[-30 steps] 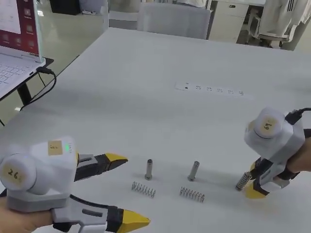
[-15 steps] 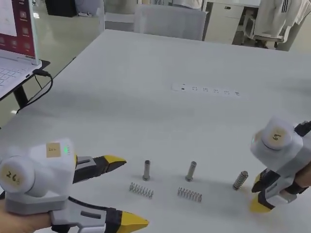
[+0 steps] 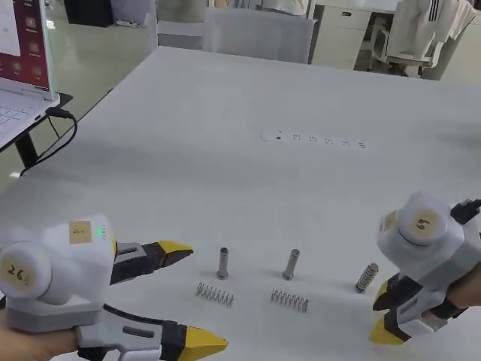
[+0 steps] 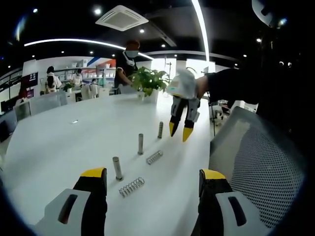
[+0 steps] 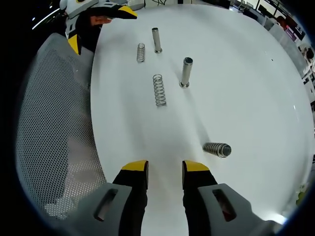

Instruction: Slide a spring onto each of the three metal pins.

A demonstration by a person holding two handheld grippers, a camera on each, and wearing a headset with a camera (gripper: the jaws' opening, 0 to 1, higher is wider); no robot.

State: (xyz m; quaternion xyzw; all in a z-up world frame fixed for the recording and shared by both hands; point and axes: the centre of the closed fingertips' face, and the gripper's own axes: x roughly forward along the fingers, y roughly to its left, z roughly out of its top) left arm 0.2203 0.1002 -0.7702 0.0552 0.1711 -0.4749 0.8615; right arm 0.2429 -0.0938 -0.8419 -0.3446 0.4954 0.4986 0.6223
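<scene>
Hiding its pin — one spring point(image 3: 366, 277)

On the near part of the table point(image 3: 248, 180), three pins stand in a row from left to right: the left pin point(image 3: 222, 263), the middle pin point(image 3: 291, 265) and the right pin point(image 3: 366, 277), which seems to have a spring round it. One loose spring point(image 3: 214, 294) lies just near of the left pin, another spring point(image 3: 289, 301) just near of the middle pin. The left gripper point(image 3: 197, 297) sits left of the row, the right gripper point(image 3: 382, 312) just right and near of the right pin. A socket strip point(image 3: 312, 139) lies farther back, and a laptop point(image 3: 22, 68) stands off to the far left.
</scene>
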